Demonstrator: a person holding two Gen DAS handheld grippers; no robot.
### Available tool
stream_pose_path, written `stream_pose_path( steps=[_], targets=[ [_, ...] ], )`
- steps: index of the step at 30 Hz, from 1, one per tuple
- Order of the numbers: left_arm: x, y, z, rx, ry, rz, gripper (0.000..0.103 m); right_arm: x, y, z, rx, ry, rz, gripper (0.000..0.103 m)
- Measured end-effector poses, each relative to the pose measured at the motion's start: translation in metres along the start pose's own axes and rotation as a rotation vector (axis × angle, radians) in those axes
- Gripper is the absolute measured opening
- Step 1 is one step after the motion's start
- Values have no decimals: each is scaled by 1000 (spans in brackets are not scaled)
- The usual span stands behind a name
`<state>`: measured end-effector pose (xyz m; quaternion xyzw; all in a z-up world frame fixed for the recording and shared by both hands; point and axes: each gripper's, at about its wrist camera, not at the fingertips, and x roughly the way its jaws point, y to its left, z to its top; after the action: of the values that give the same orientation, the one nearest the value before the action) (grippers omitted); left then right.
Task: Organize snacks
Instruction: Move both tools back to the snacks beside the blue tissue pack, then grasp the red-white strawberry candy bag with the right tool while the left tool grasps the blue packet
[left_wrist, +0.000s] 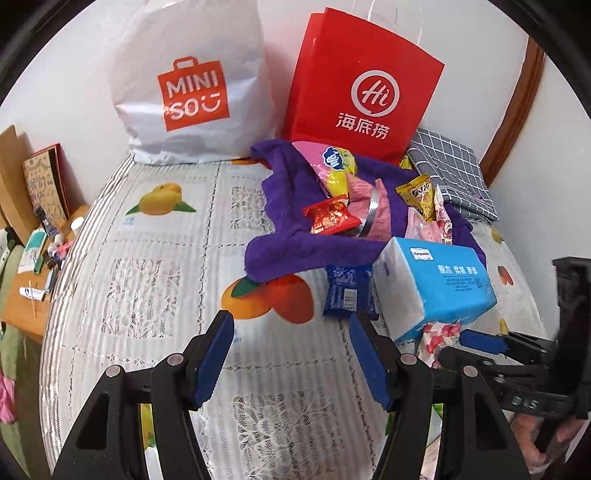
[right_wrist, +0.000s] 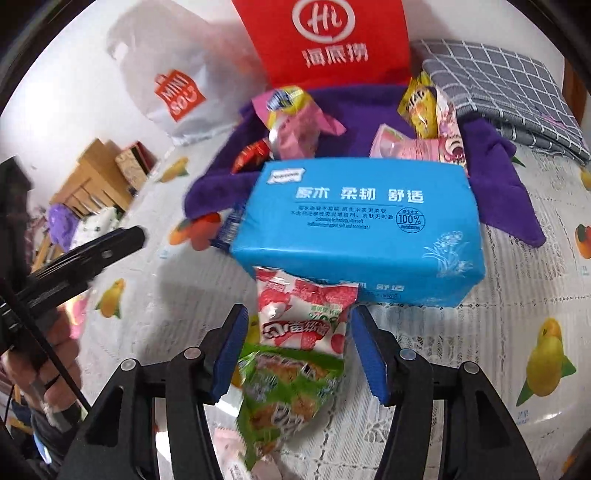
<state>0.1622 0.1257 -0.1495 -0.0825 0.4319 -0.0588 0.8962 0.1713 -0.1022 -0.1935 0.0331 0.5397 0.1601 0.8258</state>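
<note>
The right gripper (right_wrist: 295, 354) stands over a strawberry snack packet (right_wrist: 301, 314) on the table (right_wrist: 480, 350), jaws apart on either side, pads not pressing; the packet's long axis runs straight ahead toward the blue tissue pack (right_wrist: 362, 229); the left gripper (left_wrist: 291, 354), released and empty, is farther off.

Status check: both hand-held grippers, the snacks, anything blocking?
Left hand-held gripper open, empty. Right hand-held gripper open astride strawberry snack packet, pads clear. Blue tissue pack sits between packet and purple cloth.
</note>
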Motion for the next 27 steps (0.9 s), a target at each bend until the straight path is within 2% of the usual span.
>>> stream_pose_path(
  steps=[6, 8, 11, 14, 19, 27],
  targets=[
    [5, 8, -5, -16, 16, -13, 63, 30, 14, 6, -20, 83, -62, 59],
    [6, 8, -6, -15, 20, -22, 63, 33, 16, 8, -18, 70, -84, 58],
    [10, 5, -7, 1, 28, -25, 63, 30, 14, 8, -4, 72, -56, 52],
    [15, 1, -7, 10, 38, -30, 63, 13, 13, 5, 8, 39, 3, 52],
    [27, -16, -2, 32, 59, -40, 63, -15, 12, 0, -16, -40, 16, 52],
    [57, -39, 6, 84, 104, -3, 63, -64, -21, -18, 18, -167, 49, 52]
  ],
)
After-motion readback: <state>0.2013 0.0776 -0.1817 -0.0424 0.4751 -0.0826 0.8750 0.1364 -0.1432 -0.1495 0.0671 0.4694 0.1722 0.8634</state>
